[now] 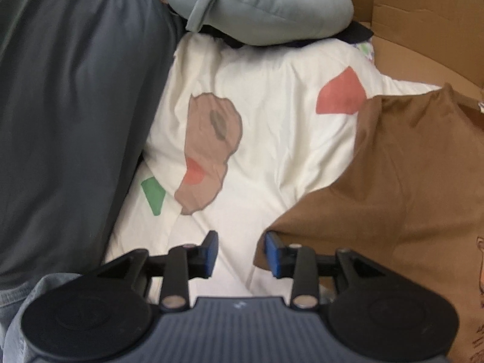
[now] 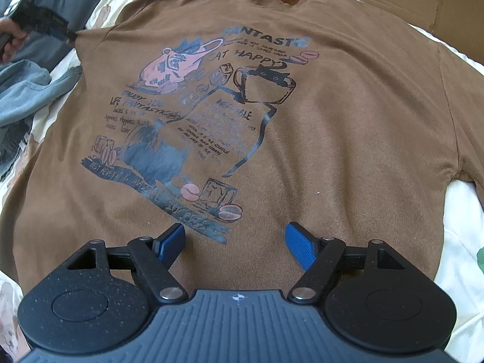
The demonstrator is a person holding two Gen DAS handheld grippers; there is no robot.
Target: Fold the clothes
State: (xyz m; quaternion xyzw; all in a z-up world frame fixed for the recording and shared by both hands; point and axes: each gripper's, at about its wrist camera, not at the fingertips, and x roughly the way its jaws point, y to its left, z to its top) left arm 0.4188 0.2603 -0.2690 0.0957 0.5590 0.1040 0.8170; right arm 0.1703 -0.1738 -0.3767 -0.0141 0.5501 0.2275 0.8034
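Note:
A brown T-shirt with a cat-and-coffee print lies flat, front up, on a white patterned bedspread. My right gripper is open and empty, just above the shirt's lower part near the hem. In the left wrist view my left gripper is open and empty over the bedspread, next to the brown shirt's sleeve edge. From the right wrist view, the left gripper shows at the shirt's left shoulder corner, held by a hand.
A dark grey garment lies to the left of the left gripper, and a rolled light blue-grey garment lies behind. Denim clothing lies left of the shirt. A cardboard sheet lies at the far right.

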